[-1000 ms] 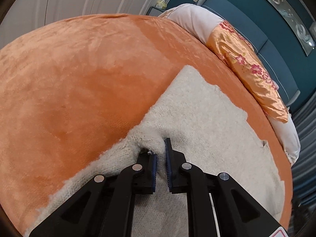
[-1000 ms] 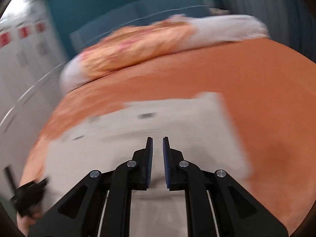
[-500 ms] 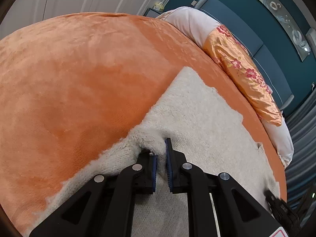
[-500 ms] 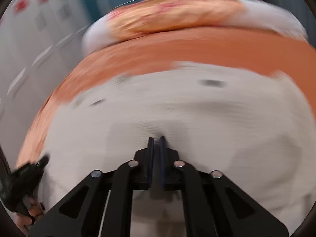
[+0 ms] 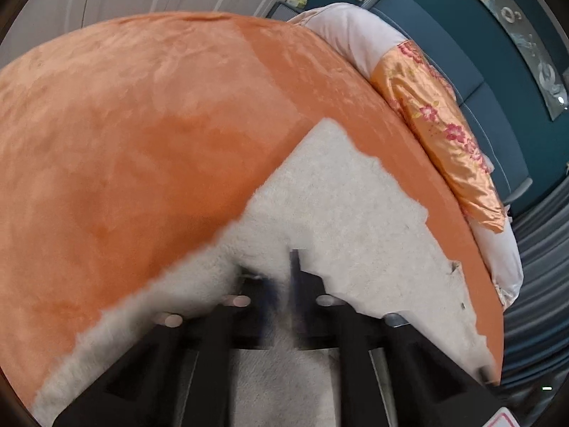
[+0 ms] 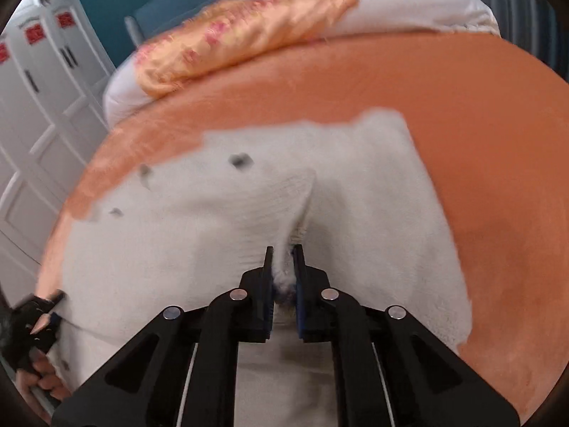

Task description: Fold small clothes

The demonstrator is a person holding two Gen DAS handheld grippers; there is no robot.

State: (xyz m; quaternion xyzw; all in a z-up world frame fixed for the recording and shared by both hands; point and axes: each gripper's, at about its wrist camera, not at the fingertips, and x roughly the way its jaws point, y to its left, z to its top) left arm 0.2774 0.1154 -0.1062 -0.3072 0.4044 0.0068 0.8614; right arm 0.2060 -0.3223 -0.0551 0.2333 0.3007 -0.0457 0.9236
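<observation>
**Right wrist view: both ends pinched, fold barely begun**

Right wrist view shows the orange blanket point(image 6: 480, 114) covering the whole bed, with the satin floral pillow point(image 6: 242, 35) and a white pillow point(image 6: 409, 3) at the far edge. On the blanket lies the cream knit garment point(image 6: 199, 235), spread wide and mostly flat, its dark buttons along the far-left side. No folded layer shows anywhere, so I judge the task to be at its very start: the cloth is laid out and gripped, and every fold is left to do.

A ridge of fabric rises from the garment's middle toward the right gripper point(image 6: 282, 267), whose jaws are clamped on a tuft of the knit at its near edge.

At the left, the left gripper point(image 6: 53, 306) meets the garment's near-left edge, with a hand behind it. From its own camera, the left gripper point(image 5: 282, 277) is smeared by motion; fuzzy knit point(image 5: 341, 213) bunches over its left finger, but whether it is clenched on the cloth I cannot tell.
</observation>
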